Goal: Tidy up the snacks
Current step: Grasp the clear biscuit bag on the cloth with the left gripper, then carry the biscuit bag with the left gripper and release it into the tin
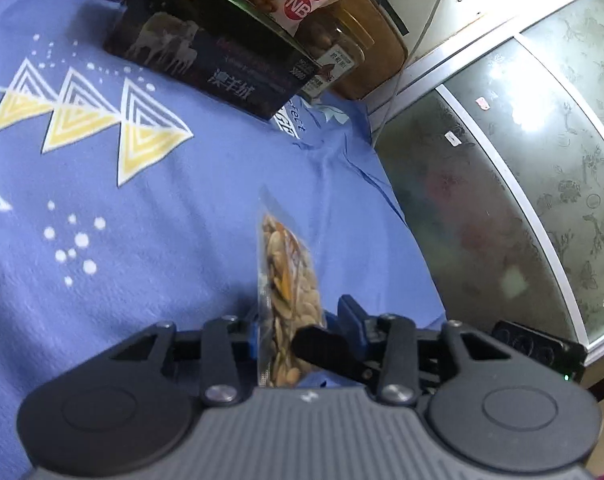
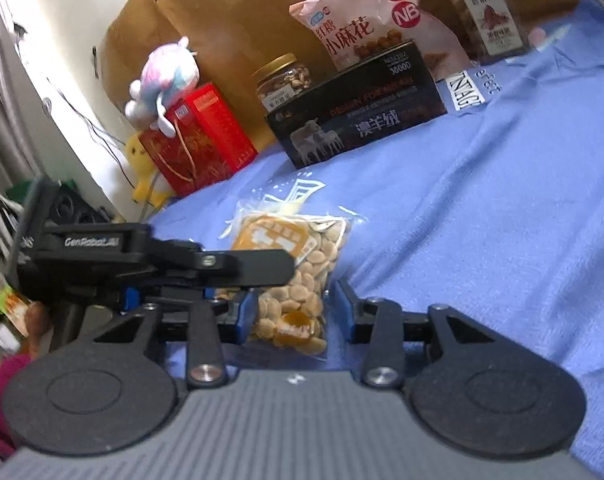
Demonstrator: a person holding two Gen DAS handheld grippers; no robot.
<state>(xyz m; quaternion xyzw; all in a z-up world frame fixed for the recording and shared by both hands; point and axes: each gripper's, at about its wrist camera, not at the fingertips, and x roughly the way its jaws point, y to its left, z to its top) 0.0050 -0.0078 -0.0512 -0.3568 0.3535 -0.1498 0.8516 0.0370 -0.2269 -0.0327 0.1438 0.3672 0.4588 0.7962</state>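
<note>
1. The left gripper (image 1: 297,330) is clamped on a clear packet of seeds (image 1: 287,280), its blue pads pressed against the packet's two flat faces near the lower end. The packet stands on edge between them and points out toward 12 o'clock, above the blue cloth (image 1: 141,240).
2. In the right wrist view the left gripper (image 2: 257,276) comes in from 9 o'clock and pinches the same packet of seeds (image 2: 297,280) on its left edge. Held that way, the packet's face and its orange label show plainly, probably so it can be passed or steadied.
3. The right gripper (image 2: 293,308) is spread wide, a blue pad on either side of the packet's lower end. Gaps show on both sides, so it holds nothing; it looks poised to take the packet.
4. Farther out at 12 o'clock, a dark box (image 2: 358,112) lies on the blue cloth (image 2: 502,220), and a pink snack bag (image 2: 366,20) leans behind it.
5. A nut jar (image 2: 281,80) stands at 11 o'clock and a second jar (image 2: 486,12) at 1 o'clock, both against a cardboard backing (image 2: 229,8). This row seems to be where snacks are being gathered.
6. A red gift box (image 2: 201,136) with a plush toy (image 2: 161,80) on top sits at 10 o'clock, off the cloth's edge.
</note>
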